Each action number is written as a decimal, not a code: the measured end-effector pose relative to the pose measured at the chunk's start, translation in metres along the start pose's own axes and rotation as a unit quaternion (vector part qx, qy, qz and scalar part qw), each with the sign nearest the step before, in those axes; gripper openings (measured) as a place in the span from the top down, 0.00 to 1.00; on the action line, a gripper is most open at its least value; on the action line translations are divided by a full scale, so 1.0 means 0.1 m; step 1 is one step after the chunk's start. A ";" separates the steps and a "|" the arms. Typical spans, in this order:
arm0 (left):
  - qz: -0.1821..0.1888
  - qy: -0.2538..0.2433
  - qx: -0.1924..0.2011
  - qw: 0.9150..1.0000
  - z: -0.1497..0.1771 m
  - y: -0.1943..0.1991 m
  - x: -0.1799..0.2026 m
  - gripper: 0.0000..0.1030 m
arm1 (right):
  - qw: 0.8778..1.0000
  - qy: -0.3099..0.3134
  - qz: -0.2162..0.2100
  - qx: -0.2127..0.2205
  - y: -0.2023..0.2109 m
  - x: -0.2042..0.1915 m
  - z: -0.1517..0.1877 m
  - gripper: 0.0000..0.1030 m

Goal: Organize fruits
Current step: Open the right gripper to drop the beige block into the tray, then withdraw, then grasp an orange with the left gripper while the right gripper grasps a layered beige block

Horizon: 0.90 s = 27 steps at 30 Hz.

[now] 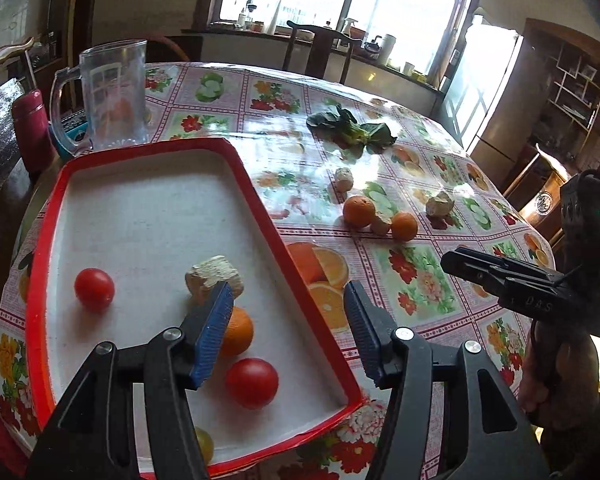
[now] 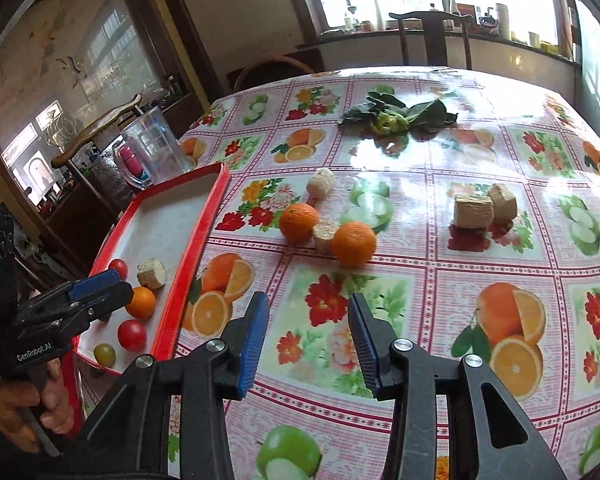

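Note:
A red-rimmed white tray (image 1: 256, 184) (image 2: 198, 232) lies at the table's left. In it are two red tomatoes (image 1: 94, 289) (image 1: 252, 382), an orange (image 1: 238, 330), a pale corn-cob piece (image 1: 216, 276) and a green fruit (image 2: 105, 354). Two loose oranges (image 2: 299, 222) (image 2: 354, 243) lie mid-table with a cob piece (image 2: 326, 235) between them. My left gripper (image 1: 288, 320) is open and empty above the tray's right rim. My right gripper (image 2: 308, 340) is open and empty over the tablecloth, short of the oranges.
More cob pieces (image 2: 474, 212) (image 2: 321, 182) lie on the flowered tablecloth. Leafy greens (image 2: 396, 114) lie at the far side. A clear plastic jug (image 1: 114, 96) stands behind the tray, next to a red flask (image 1: 30, 128). Chairs surround the table.

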<state>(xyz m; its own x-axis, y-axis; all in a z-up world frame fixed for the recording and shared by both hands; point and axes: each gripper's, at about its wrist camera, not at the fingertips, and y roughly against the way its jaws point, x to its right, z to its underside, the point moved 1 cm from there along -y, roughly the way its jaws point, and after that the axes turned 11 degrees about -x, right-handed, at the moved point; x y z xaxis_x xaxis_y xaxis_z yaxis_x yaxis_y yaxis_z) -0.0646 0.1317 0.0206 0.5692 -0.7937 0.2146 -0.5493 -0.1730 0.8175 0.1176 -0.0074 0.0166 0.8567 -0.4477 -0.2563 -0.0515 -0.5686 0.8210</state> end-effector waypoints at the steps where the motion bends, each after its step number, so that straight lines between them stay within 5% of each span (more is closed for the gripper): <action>1: 0.002 -0.006 -0.003 1.000 -0.01 -0.02 0.05 0.45 | 1.000 -0.004 0.002 0.001 0.01 0.05 0.00 0.59; 16: 0.009 -0.056 -0.032 0.998 -0.42 -0.41 0.50 0.45 | 1.000 -0.012 0.018 -0.007 -0.09 0.45 -0.16 0.57; 27: 0.019 -0.062 -0.072 0.995 -0.78 -0.84 0.66 0.45 | 0.996 -0.055 0.070 -0.010 -0.29 0.95 -0.47 0.57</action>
<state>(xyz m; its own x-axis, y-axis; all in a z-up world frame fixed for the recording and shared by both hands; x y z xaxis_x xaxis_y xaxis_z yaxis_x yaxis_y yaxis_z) 0.0662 0.1394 0.0078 0.4649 -0.8655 0.1863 -0.4710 -0.0636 0.8798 0.2250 -0.0013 -0.0072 0.7809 -0.5945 -0.1919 -0.1551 -0.4821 0.8623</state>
